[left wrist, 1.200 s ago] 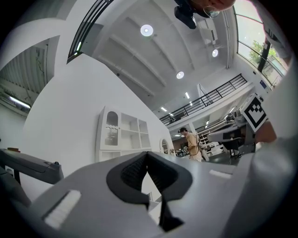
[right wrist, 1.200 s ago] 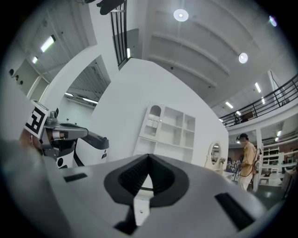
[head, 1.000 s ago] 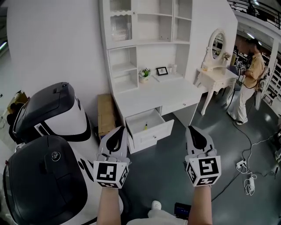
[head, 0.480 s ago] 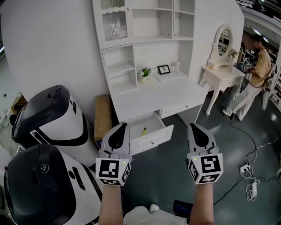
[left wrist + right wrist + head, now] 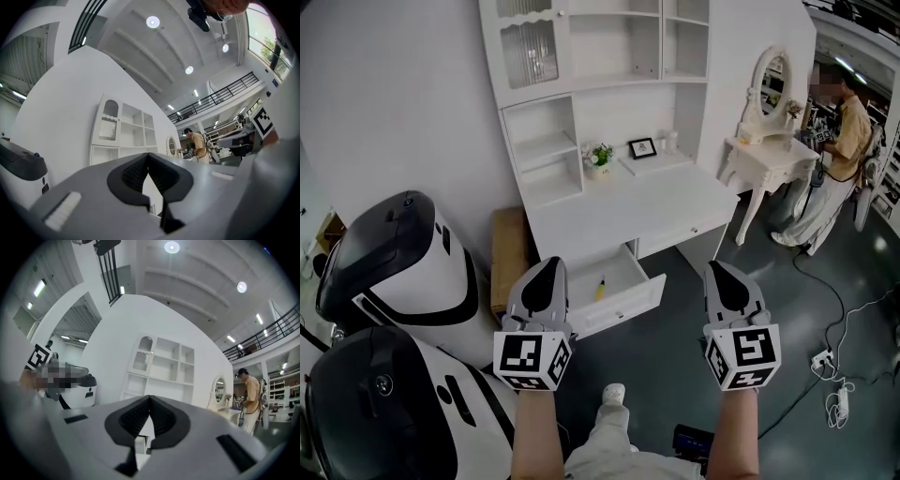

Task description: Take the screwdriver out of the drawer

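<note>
Left claw (image 5: 547, 269) and right claw (image 5: 724, 272) are held closed together, empty. Screwdriver (image 5: 601, 288) is seen in open drawer (image 5: 623, 302), ahead, between the claws. It is judged light, stiff and small, best pinched across its yellow handle.

My left gripper (image 5: 550, 265) and my right gripper (image 5: 721, 269) each have a smooth grey shell with a black patch on top, shaped like a drop. Inside, the pads (image 5: 133, 418) are black with little ribs. The left cube (image 5: 532, 358) and the right cube (image 5: 742, 354) are white with black square marks on their sides. Lower down I see pale trousers (image 5: 607, 439) and one white shoe (image 5: 613, 394)
</note>
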Available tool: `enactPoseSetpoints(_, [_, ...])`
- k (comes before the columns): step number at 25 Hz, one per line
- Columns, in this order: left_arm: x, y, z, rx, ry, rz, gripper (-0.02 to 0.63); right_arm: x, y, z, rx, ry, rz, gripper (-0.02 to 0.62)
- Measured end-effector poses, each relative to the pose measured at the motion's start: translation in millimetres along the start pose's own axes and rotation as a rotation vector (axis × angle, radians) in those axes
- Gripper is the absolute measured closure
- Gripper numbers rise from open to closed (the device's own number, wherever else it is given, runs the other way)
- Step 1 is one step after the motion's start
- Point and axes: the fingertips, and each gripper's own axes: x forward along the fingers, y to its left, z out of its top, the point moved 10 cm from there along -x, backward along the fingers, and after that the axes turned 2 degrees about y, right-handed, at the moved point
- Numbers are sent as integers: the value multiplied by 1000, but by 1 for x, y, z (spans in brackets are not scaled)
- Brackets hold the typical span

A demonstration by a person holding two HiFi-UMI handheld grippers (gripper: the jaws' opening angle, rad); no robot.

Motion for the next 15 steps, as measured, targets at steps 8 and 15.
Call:
enactPoseSetpoints(8, [68, 29, -22, -23, -11, -37, 600, 65, -14, -5, -8, 18, -15, 589])
enactPoseSetpoints(15, [139, 66, -44, -32, -2, -71, 600, 148, -23, -5, -1, 23, -21, 589])
